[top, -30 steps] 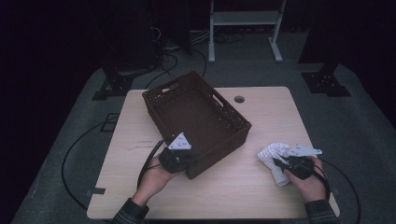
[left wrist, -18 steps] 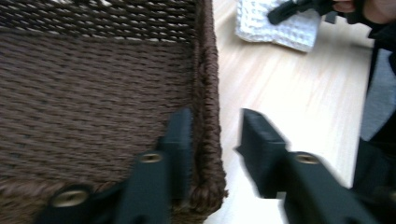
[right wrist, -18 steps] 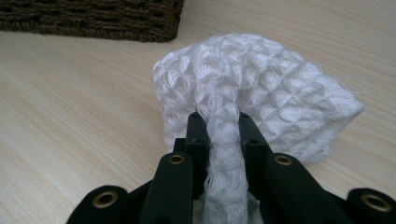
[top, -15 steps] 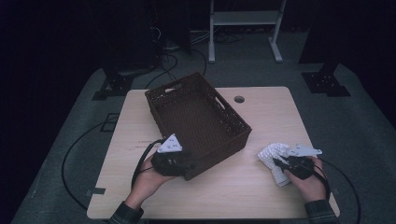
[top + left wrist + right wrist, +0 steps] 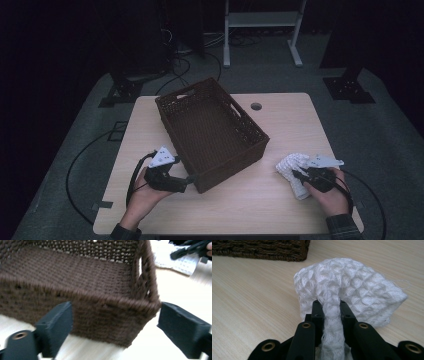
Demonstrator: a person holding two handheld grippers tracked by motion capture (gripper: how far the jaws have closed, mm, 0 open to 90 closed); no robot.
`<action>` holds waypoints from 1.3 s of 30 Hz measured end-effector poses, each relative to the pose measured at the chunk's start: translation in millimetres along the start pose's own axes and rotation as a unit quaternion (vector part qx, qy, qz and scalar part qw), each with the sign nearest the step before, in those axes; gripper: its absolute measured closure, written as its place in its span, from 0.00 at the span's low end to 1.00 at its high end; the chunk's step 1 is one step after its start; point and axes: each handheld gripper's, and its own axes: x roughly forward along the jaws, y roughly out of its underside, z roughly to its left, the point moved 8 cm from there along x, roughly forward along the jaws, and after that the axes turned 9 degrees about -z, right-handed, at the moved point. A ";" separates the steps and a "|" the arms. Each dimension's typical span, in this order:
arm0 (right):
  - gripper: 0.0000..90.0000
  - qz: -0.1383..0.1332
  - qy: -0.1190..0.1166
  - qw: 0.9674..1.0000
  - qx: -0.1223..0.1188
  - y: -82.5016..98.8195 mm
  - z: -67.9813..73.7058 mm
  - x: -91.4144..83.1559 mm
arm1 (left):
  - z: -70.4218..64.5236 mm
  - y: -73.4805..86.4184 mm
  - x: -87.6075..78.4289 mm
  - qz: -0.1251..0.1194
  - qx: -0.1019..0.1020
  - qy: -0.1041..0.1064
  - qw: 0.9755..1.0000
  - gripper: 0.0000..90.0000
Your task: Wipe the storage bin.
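The white waffle-weave cloth (image 5: 352, 287) is the thing in hand: it lies bunched on the tabletop to the right of the brown wicker basket (image 5: 210, 132), well apart from its near corner. My right gripper (image 5: 304, 176) has its jaws clamped tight on a pinched ridge of the cloth, which I judge is there to keep the fabric gathered for a lift toward the basket. My left gripper (image 5: 187, 180) sits just beside the basket's near corner, jaws wide apart and just opened, nothing pressed between them; I read that as letting go after steadying or turning the basket. The basket stands askew on the wooden table (image 5: 280, 205), apparently empty.

My right gripper view shows the fold squeezed between my jaws, which the high view is too small to tell. My left gripper view shows the basket's woven wall between my spread jaws, with the cloth beyond its far right corner.
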 end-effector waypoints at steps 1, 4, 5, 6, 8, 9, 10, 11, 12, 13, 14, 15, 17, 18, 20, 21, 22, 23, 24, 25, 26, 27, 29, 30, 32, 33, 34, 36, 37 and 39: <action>0.87 0.001 0.000 1.000 0.001 0.2 0.2 0.1 | 0.9 7.0 1.2 0.000 -0.002 -0.002 1.000 0.10; 0.87 0.001 0.000 1.000 0.000 0.1 0.1 0.3 | 1.0 19.1 5.0 0.012 0.002 -0.009 1.000 0.07; 0.87 0.001 0.000 1.000 0.000 0.1 0.0 0.2 | 0.7 22.4 6.8 0.013 0.003 -0.010 1.000 0.05; 0.87 0.001 0.000 1.000 0.002 0.2 -0.1 0.1 | 0.3 25.6 8.2 0.015 0.005 -0.011 1.000 0.03; 0.87 0.000 0.000 1.000 0.000 0.1 -0.2 -0.2 | 0.3 31.1 11.6 0.017 0.010 -0.016 1.000 0.02; 0.87 -0.001 0.000 1.000 -0.001 0.1 -0.4 -0.3 | 0.1 33.4 13.1 0.018 0.007 -0.016 1.000 0.02; 0.87 -0.001 0.000 1.000 -0.001 0.2 -0.3 -0.4 | -0.5 35.3 14.7 0.018 0.006 -0.012 1.000 0.02; 0.87 -0.001 0.000 1.000 -0.001 0.2 -0.3 -0.5 | -1.2 36.6 16.2 0.018 0.004 -0.011 1.000 0.02; 0.87 -0.001 0.000 1.000 -0.001 0.2 -0.3 -0.5 | -1.7 38.8 18.3 0.019 0.005 -0.011 1.000 0.02; 0.87 -0.001 0.000 1.000 -0.001 0.2 -0.3 -0.6 | -2.5 40.5 20.4 0.019 0.006 -0.009 1.000 0.02; 0.86 -0.001 0.000 1.000 -0.002 0.1 -0.3 -0.6 | -3.2 41.9 21.9 0.020 0.006 -0.008 1.000 0.02; 0.87 -0.001 0.000 1.000 -0.002 0.1 -0.3 -0.6 | -4.2 44.7 24.7 0.020 0.009 -0.006 1.000 0.02; 0.87 -0.001 0.000 1.000 -0.002 0.1 -0.4 -0.5 | -5.8 50.5 29.6 0.026 0.011 -0.007 1.000 0.02; 0.86 -0.001 0.000 1.000 -0.001 0.1 -0.4 -0.4 | -6.2 53.0 31.4 0.029 0.010 -0.008 0.999 0.02; 0.87 -0.001 0.001 1.000 -0.002 0.1 -0.2 -0.3 | -7.8 57.8 35.4 0.034 0.012 -0.009 0.999 0.02; 0.86 0.000 0.000 1.000 -0.001 0.1 0.1 -0.2 | -8.1 60.1 36.9 0.038 0.018 -0.012 0.999 0.02; 0.87 0.000 0.000 1.000 -0.001 0.2 0.4 -0.2 | -9.1 62.2 39.1 0.039 0.017 -0.013 0.999 0.02; 0.87 0.000 0.000 1.000 -0.001 0.2 0.4 -0.2 | -9.5 64.2 40.9 0.041 0.016 -0.013 0.999 0.02; 0.87 0.000 0.000 1.000 -0.001 0.2 0.4 -0.2 | -9.9 65.6 42.3 0.042 0.014 -0.012 0.999 0.02; 0.86 0.000 0.000 1.000 -0.001 0.1 0.4 -0.3 | -9.3 67.4 43.6 0.043 0.014 -0.012 0.999 0.02; 0.86 -0.001 0.001 1.000 -0.001 0.1 0.2 -0.3 | -8.8 69.3 44.8 0.045 0.014 -0.013 0.999 0.02; 0.86 0.000 0.000 1.000 -0.001 0.1 0.3 -0.5 | -8.4 71.2 46.3 0.045 0.013 -0.014 0.999 0.02; 0.86 0.000 0.000 1.000 -0.002 0.2 0.4 -0.5 | -8.5 73.4 48.1 0.048 0.014 -0.015 0.999 0.02; 0.86 0.000 0.000 1.000 -0.001 0.2 0.5 -0.4 | -8.4 74.3 48.8 0.047 0.019 -0.017 0.999 0.02; 0.86 0.000 0.000 1.000 -0.001 0.2 0.6 -0.3 | -8.1 77.1 50.9 0.051 0.018 -0.017 0.998 0.02; 0.86 0.000 0.000 1.000 -0.001 0.2 0.6 -0.2 | -7.9 78.5 52.3 0.053 0.017 -0.018 0.998 0.02; 0.86 0.000 0.000 1.000 -0.001 0.2 0.7 -0.2 | -7.3 79.8 53.4 0.055 0.020 -0.020 0.998 0.02; 0.86 0.000 0.000 1.000 -0.002 0.0 0.9 0.0 | -6.4 82.8 56.6 0.060 0.024 -0.023 0.998 0.02; 0.86 0.001 0.000 1.000 -0.003 0.1 1.0 0.0 | -5.3 85.2 58.6 0.067 0.030 -0.027 0.997 0.02; 0.86 0.000 0.000 1.000 -0.003 -0.1 1.3 0.2 | -4.4 86.2 59.5 0.066 0.037 -0.035 0.997 0.03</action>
